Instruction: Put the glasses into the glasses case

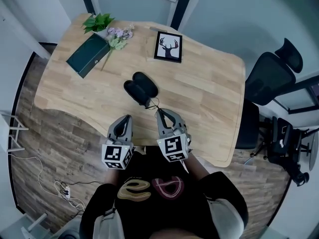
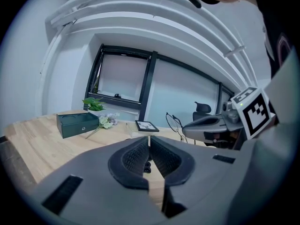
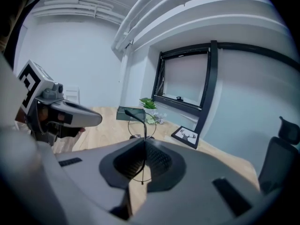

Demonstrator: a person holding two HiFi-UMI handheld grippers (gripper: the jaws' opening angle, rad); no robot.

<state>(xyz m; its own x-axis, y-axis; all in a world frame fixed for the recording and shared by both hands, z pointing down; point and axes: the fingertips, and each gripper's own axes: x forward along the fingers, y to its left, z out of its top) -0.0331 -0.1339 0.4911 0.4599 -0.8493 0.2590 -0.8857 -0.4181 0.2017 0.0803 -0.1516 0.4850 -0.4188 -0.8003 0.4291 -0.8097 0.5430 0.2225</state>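
Tongs at work over a wooden desk (image 1: 209,93): R gripper (image 3: 144,142) has its jaws pinched tight on the thin wire glasses (image 3: 136,117), gripping them by one temple arm, w/ a round lens hanging just ahead of the jaw tips. L gripper (image 2: 149,142) sits alongside, its jaws pressed together w/ nothing btwn them. Glasses are held off the desk on the near side of the black glasses case (image 1: 140,87), close to it but not inside. Case lies open, both halves facing up, approx mid-desk. Beyond the case, far left, a dark green box (image 1: 88,55) w/ a spray of flowers (image 1: 117,36) beside it; beyond the case, to the right, a framed deer picture (image 1: 168,47). Office chair (image 1: 271,76) stands well right of the case, off the desk
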